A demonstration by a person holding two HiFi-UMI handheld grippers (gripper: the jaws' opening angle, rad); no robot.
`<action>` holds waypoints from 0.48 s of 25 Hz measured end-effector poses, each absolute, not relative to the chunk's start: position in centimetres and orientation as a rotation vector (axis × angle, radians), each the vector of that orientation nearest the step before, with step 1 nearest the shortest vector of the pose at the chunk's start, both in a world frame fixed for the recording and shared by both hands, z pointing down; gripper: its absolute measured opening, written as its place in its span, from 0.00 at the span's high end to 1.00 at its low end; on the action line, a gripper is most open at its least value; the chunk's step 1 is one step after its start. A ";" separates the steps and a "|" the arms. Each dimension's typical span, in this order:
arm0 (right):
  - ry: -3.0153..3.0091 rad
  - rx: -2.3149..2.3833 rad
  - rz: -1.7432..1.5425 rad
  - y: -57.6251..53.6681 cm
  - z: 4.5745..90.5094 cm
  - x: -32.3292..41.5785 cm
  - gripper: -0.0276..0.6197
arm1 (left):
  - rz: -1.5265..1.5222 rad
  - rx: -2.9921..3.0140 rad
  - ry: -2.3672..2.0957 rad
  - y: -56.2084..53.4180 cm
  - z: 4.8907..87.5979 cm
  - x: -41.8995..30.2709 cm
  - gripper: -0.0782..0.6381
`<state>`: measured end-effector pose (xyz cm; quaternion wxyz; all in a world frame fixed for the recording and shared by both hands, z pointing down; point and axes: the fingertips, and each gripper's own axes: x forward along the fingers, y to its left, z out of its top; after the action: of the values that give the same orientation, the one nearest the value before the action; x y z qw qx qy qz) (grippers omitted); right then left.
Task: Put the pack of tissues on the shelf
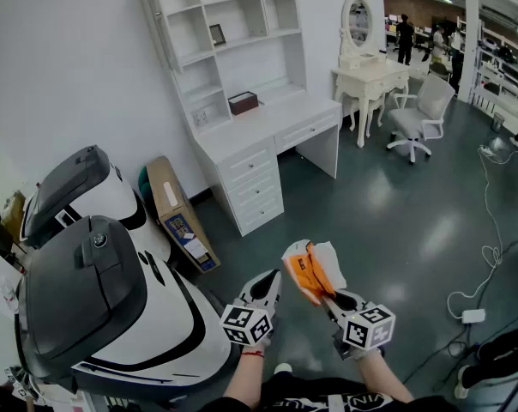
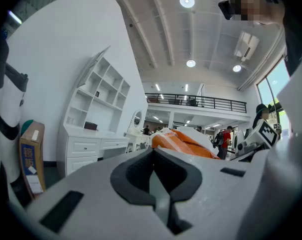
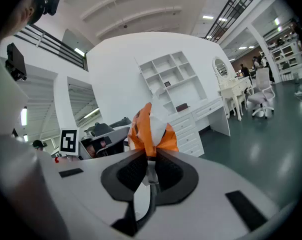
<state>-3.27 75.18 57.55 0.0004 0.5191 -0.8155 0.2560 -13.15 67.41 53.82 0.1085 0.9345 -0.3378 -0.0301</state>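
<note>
The white shelf unit (image 1: 233, 24) above its desk (image 1: 268, 136) stands well apart from the person, across a glossy dark floor, so the main risk, as I judge it, lies in the long carry: a jolt on the way could shake the load loose. The unit is flat painted board in square open cubbies, some partly taken by a small frame (image 1: 217, 33); a careless placement might knock it over. At the left sits a bulky machine (image 1: 105, 290), with smooth, rounded white and dark-grey shells. The pack of tissues (image 1: 310, 269) is held in the air in front of the person, over the floor. It is a soft, crinkled orange-and-white film pouch, slack rather than boxy. The right gripper (image 1: 328, 297) has it pinched narrowly by one thin end only, so the film could slide out or the pack could swing and twist. The left gripper (image 1: 270, 283), just beside it, has its jaws closed together on nothing — no help if the pack slips.
</note>
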 end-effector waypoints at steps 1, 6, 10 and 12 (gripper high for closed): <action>-2.561 1.633 0.797 74.1 57.5 -4.2 0.90 | -0.084 2.752 -0.986 66.4 53.9 -14.0 0.88; -2.557 1.674 0.784 69.7 57.2 -8.4 0.90 | -0.050 2.763 -0.948 62.0 54.3 -17.9 0.88; -2.540 1.692 0.782 67.7 57.3 -10.5 0.90 | -0.069 2.767 -0.925 59.5 54.1 -20.0 0.88; -2.525 1.693 0.786 66.9 57.4 -11.1 0.90 | -0.080 2.759 -0.909 58.7 54.2 -20.4 0.88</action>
<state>-11.11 66.89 57.43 0.0005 0.5392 -0.8042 0.2503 -20.41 58.66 54.17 0.1177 0.9428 -0.3106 -0.0272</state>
